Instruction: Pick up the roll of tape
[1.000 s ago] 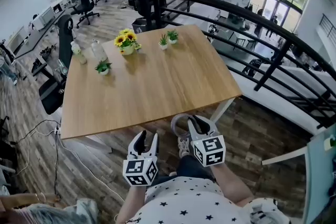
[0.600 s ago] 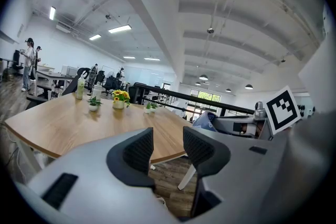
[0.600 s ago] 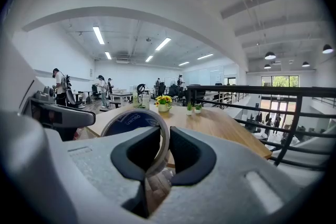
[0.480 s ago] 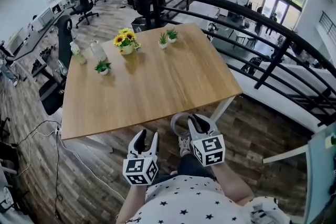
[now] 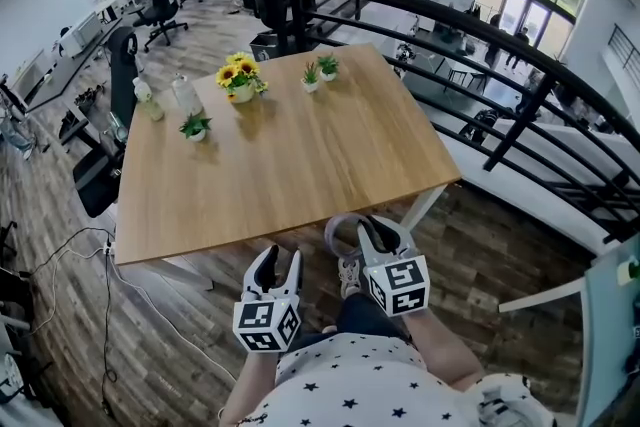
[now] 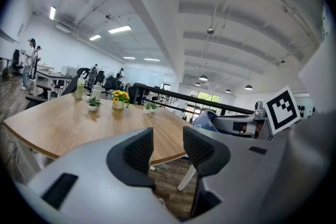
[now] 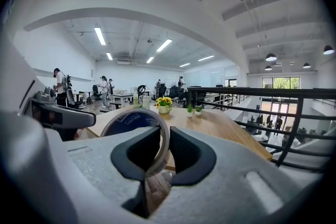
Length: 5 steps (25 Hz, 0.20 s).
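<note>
My right gripper [image 5: 372,234] is shut on the roll of tape [image 5: 342,233], a clear ring with a blue core, held on edge in front of the near table edge. In the right gripper view the roll of tape [image 7: 137,124] stands upright with its rim pinched between the two dark pads [image 7: 187,150]. My left gripper [image 5: 276,265] hangs beside it, lower and to the left, open with nothing between its fingers [image 6: 140,150]. Both grippers are off the wooden table [image 5: 290,160], held near the person's body.
At the far side of the table stand a sunflower pot [image 5: 241,82], small potted plants [image 5: 196,128] and two bottles [image 5: 186,95]. A black railing [image 5: 470,45] runs along the right. Office chairs [image 5: 108,155] stand at the left, and cables [image 5: 80,260] lie on the wooden floor.
</note>
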Motion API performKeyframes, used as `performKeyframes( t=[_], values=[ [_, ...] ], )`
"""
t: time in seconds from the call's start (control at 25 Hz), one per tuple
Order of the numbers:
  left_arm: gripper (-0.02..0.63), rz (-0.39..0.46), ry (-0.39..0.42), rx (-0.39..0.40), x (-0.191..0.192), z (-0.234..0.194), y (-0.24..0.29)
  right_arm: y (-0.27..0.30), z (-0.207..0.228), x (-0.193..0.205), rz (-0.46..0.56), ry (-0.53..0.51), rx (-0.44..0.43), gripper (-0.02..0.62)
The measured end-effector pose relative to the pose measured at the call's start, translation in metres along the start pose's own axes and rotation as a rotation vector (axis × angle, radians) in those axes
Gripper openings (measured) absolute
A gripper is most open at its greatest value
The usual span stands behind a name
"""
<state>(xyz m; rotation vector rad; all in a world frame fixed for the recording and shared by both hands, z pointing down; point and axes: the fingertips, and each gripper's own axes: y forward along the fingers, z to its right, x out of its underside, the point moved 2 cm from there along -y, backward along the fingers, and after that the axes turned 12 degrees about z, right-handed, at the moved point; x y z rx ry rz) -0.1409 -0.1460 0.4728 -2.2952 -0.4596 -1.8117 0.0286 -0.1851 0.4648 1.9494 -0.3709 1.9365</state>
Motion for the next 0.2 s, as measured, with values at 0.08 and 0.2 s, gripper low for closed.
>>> performKeyframes(
  t=[0.08,0.2],
  values=[
    [0.172,-0.001,0.000,0.000,0.0007,-0.0007,0.0004,0.0009,0.0002,0.0001,0.002,0.001,-0.001,0.064],
    [0.172,-0.002,0.000,0.001,0.0017,-0.0025,0.0010,0.0029,0.0000,0.0006,0.005,-0.002,-0.002,0.064]
  ],
)
